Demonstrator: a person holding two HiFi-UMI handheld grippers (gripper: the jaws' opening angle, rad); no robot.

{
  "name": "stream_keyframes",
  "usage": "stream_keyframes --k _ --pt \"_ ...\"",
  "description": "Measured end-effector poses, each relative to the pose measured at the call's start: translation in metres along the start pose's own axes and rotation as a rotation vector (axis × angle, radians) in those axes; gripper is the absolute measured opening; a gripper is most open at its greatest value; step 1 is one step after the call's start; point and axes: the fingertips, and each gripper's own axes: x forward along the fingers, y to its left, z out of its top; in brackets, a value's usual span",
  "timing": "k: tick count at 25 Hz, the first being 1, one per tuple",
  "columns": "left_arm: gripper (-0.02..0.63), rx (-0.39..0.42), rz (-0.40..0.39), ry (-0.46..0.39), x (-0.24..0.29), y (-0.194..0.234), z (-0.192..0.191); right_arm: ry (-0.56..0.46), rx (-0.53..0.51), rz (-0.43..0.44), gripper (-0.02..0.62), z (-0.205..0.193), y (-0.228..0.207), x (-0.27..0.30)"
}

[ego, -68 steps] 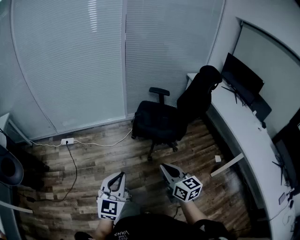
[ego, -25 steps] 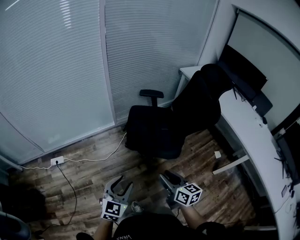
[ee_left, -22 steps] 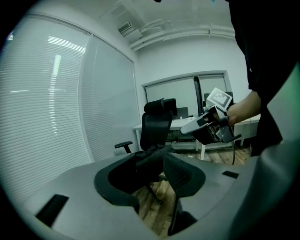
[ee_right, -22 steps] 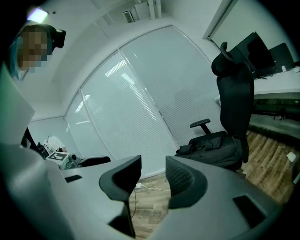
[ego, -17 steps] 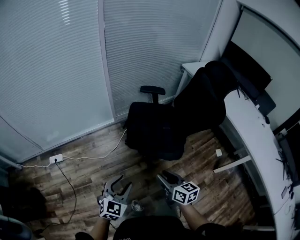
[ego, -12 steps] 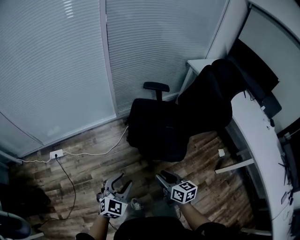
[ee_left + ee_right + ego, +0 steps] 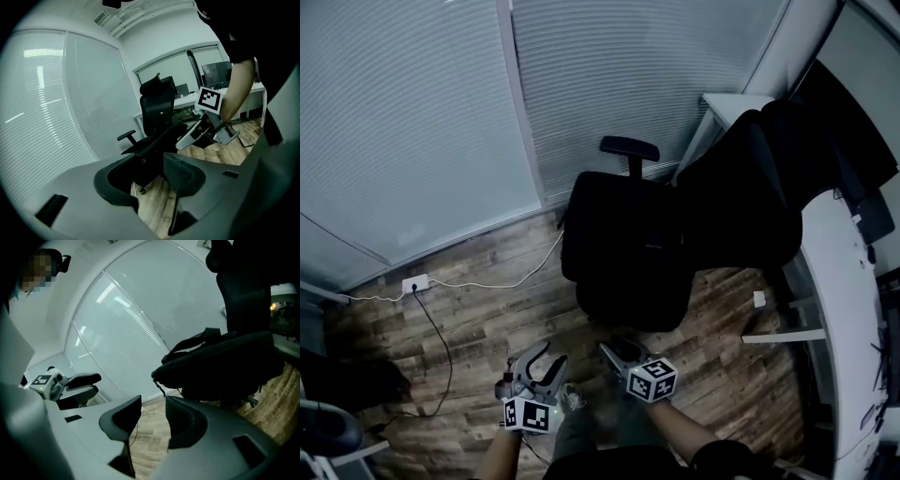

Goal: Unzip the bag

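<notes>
Though the pale slatted blinds (image 7: pixel 412 141) behind the office chair (image 7: pixel 750 187) and the wood-plank floor (image 7: pixel 487 319) under it fill most of the view, what matters is the dark bulk on the chair's seat, which I take to be the bag (image 7: pixel 623 234). Beside the chair's tall backrest runs a smooth white desk (image 7: pixel 839 291), hard-edged and curved. The chair is black and matte, with a padded armrest. The bag is the same black, so its outline is hard to separate from the cushion. It sags and rounds at the edges like woven fabric, so I judge it soft, fairly light and likely to slide or bunch when the zip is pulled. One gripper should pin the cloth near the zip's end while the other pinches the puller. From the bag's edge nearest the floor a thin tab (image 7: pixel 158 380) dangles; it may be that puller, but it is too small to tell. The left gripper (image 7: pixel 542 359) and right gripper (image 7: pixel 612 349), grey plastic with ribbed pads, hover in front of the chair, short of the bag, each with jaws parted around nothing. A thin white cable (image 7: pixel 478 286) trails across the floor away from the chair.
</notes>
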Motion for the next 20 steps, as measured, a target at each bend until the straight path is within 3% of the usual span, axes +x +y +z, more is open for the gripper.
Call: stream_keyframes --k 12,20 --pt "0.184 0.011 -0.049 0.046 0.031 0.008 -0.050 -0.075 -0.004 0.031 0.141 -0.012 -0.032 0.090" --pt "0.189 0.040 -0.085 0.047 0.044 0.012 -0.060 -0.183 -0.019 0.070 0.133 0.001 -0.033 0.096"
